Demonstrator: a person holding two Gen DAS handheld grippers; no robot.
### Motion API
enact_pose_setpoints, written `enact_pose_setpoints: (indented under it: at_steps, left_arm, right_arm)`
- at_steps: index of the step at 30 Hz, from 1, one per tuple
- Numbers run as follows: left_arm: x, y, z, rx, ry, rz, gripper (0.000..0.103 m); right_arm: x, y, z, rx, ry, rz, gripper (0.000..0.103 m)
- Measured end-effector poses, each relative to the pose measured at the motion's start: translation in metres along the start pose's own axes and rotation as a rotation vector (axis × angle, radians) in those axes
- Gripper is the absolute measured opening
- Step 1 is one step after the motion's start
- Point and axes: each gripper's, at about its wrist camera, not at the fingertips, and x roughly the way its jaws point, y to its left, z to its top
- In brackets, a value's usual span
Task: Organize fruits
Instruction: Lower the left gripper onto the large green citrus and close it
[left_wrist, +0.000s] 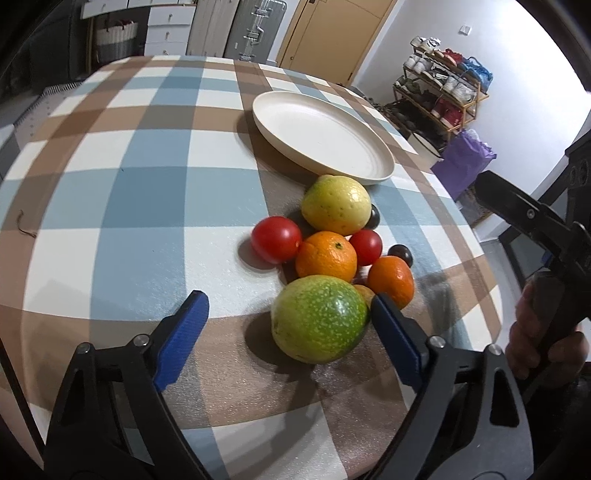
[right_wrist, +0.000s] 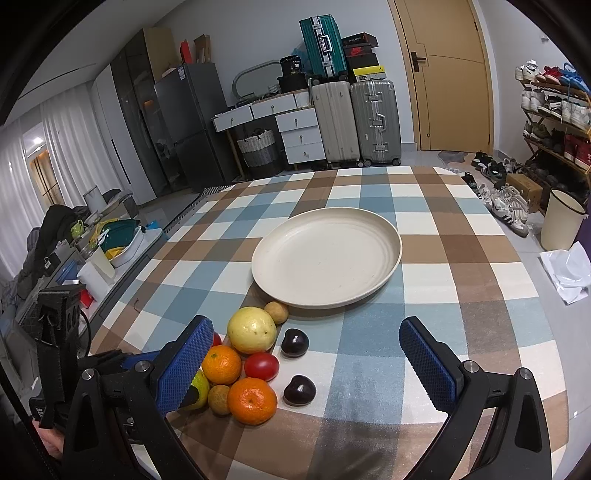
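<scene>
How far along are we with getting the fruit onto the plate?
Nothing is done: the round cream plate is empty. The open left tongs flank the speckled green fruit without gripping. The open right tongs hold nothing. The whole fruit pile remains on the checked tablecloth.

A readable "36" on the black box (right_wrist: 294, 66) atop the drawers.

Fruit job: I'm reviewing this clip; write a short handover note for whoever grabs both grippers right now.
Left gripper: open, jaws on either side of the green fruit, not closed.
Right gripper: open, holding nothing, above the cloth.
Plate: empty.
Fruits all sit on the table in a cluster before the plate: yellow fruit, oranges, tomatoes, dark plums.
Done: nothing.
Left: probably move every fruit onto the plate.
</scene>
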Motion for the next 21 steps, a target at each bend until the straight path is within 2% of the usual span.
enact_pose_setpoints:
  at_steps: [4, 9, 12, 14, 18, 21]
  left_arm:
    - [0.002, -0.001, -0.001, 0.007, 0.011, -0.045, 0.072]
    - [0.001, 0.000, -0.004, -0.002, 0.011, -0.079, 0.069]
    - [0.001, 0.003, -0.005, -0.014, 0.015, -0.122, 0.060]
    - [0.003, 0.002, -0.005, -0.010, 0.025, -0.150, 0.051]
    - [0.001, -0.004, -0.012, 0.033, 0.011, -0.129, 0.051]
    - [-0.001, -0.002, -0.013, 0.026, 0.010, -0.141, 0.051]
  right_arm:
    - [0.003, -0.001, -0.001, 0.007, 0.004, 0.001, 0.103]
    - [0.002, -0.001, -0.003, 0.016, 0.003, 0.037, 0.103]
    - [0.003, -0.001, -0.003, 0.023, 0.007, 0.055, 0.103]
    - [0.005, 0.000, -0.003, 0.023, 0.012, 0.058, 0.103]
    - [0.010, 0.002, -0.004, 0.023, 0.031, 0.076, 0.103]
    - [0.015, 0.005, -0.004, 0.018, 0.041, 0.089, 0.103]
